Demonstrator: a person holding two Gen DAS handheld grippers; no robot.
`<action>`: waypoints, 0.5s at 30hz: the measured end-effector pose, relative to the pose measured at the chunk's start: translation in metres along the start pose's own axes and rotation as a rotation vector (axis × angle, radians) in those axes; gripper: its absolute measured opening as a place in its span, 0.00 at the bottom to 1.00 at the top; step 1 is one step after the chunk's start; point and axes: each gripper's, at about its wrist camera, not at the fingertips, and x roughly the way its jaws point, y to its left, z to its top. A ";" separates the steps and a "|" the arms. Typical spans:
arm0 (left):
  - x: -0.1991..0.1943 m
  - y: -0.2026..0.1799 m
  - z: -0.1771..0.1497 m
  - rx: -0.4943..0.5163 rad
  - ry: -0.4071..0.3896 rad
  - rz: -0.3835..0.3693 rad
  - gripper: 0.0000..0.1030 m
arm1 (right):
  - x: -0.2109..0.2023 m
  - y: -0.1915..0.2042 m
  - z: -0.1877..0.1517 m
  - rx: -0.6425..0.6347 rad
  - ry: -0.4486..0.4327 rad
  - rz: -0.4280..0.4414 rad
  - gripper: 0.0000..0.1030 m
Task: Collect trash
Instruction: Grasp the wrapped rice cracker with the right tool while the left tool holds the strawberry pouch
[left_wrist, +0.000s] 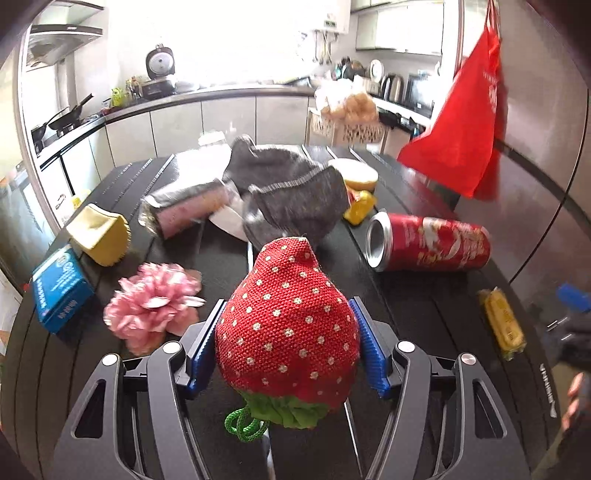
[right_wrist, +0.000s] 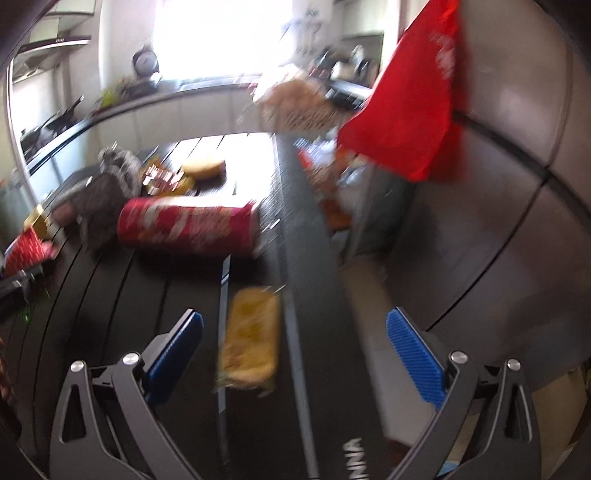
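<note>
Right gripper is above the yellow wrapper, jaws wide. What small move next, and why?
Probably lower the right gripper straight down and close. The yellow wrapper lies flat on the black table between open pads that aren't touching it.

We see a red strawberry pouch dotted with pale spots, its gathered collar and cord green, between blue ribbed pads on black fingers. On the black table lie a pink flower, a blue box with white lettering, a yellow pouch, grey socks edged with a lighter stripe, and a red tube printed in white, silver at its mouth. We also see a yellow packet and a red bag.
</note>
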 end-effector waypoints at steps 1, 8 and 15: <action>-0.004 0.002 0.000 -0.005 -0.009 -0.003 0.60 | 0.008 0.005 0.001 -0.005 0.030 0.016 0.96; -0.029 0.013 -0.003 -0.001 -0.041 -0.006 0.60 | 0.054 0.029 0.002 -0.022 0.184 0.043 0.60; -0.032 0.021 -0.006 -0.017 -0.043 -0.011 0.60 | 0.059 0.039 0.011 -0.022 0.216 0.074 0.37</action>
